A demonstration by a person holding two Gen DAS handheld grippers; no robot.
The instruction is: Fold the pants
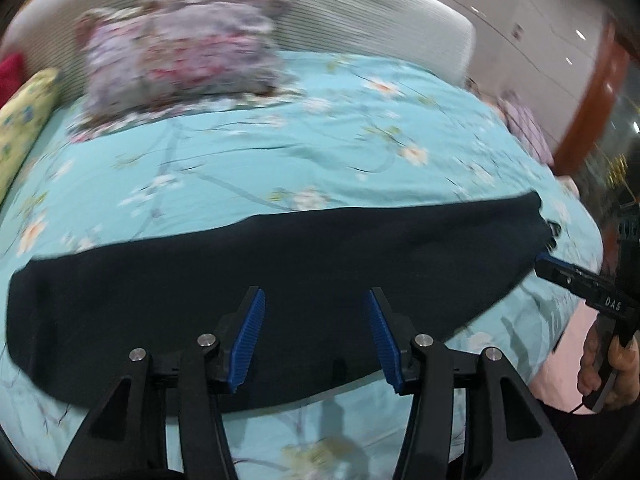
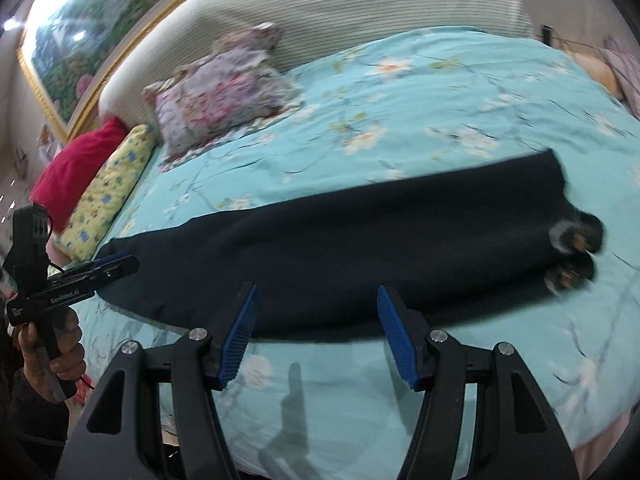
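Dark navy pants (image 1: 280, 280) lie flat across a bed with a turquoise floral cover (image 1: 300, 152), stretched left to right. My left gripper (image 1: 316, 336) is open and empty, hovering over the near edge of the pants. My right gripper (image 2: 316, 332) is open and empty, just in front of the pants (image 2: 360, 248). In the left wrist view the right gripper (image 1: 560, 266) shows at the pants' right end. In the right wrist view the left gripper (image 2: 108, 266) sits at the pants' left end. The right end of the pants shows dark rounded bits with orange marks (image 2: 576, 252).
A floral pillow (image 1: 180, 60) lies at the head of the bed by a pale striped headboard (image 1: 360, 12). A yellow pillow (image 2: 108, 188) and a red pillow (image 2: 76, 168) sit at the left. A framed landscape picture (image 2: 92, 28) hangs on the wall.
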